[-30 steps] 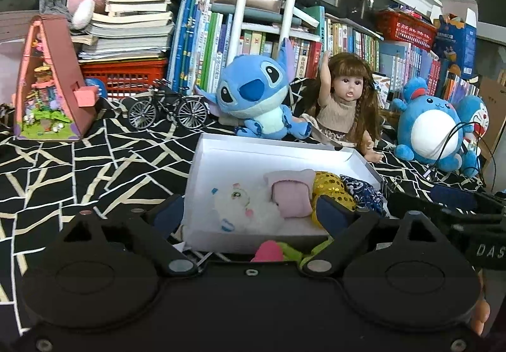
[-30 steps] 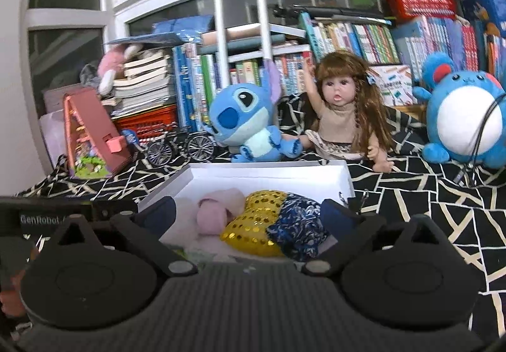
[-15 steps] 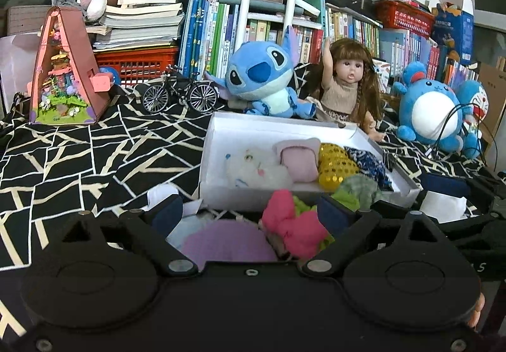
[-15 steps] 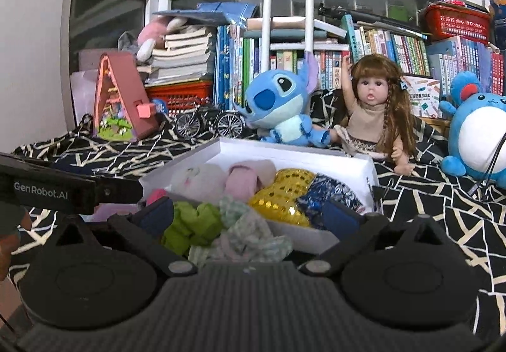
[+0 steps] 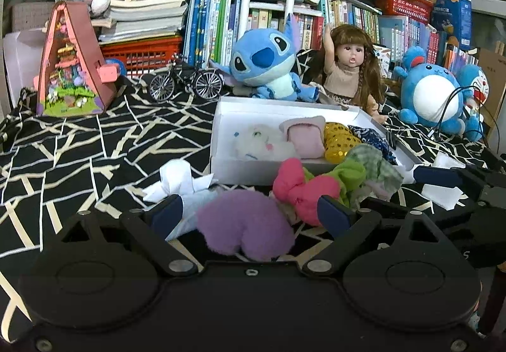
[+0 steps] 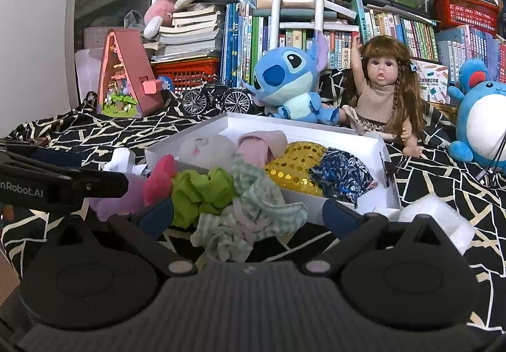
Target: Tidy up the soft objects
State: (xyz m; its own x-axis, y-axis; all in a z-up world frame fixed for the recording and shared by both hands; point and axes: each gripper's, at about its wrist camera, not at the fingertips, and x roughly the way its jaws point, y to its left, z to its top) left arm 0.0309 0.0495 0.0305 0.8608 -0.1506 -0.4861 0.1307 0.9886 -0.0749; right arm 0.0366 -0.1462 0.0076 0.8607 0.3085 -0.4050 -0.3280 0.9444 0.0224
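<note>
A white box (image 5: pixel 221 159) on the black patterned cloth holds a white plush (image 5: pixel 262 143), a pink pouch (image 5: pixel 305 137), a gold sequin piece (image 5: pixel 340 143) and a blue patterned fabric (image 5: pixel 373 140). In front of it lie a purple fuzzy ball (image 5: pixel 246 225), a pink bow (image 5: pixel 297 191), a green scrunchie (image 6: pixel 202 191) and a checked cloth (image 6: pixel 253 219). My left gripper (image 5: pixel 249 214) is open around the purple ball without touching it. My right gripper (image 6: pixel 248 213) is open, with the green scrunchie and checked cloth lying between its fingers.
Behind the box sit a blue plush (image 5: pixel 265 64), a doll (image 5: pixel 348 74), a round blue plush (image 5: pixel 436 96), a model bicycle (image 5: pixel 186 80) and a pink toy house (image 5: pixel 72 67). White paper (image 5: pixel 180 178) lies left of the box, white wrap (image 6: pixel 433 216) on its right.
Both grippers drew back from over the box and sank to its near side. The loose purple, pink, green and checked pieces came into view between the fingers.
</note>
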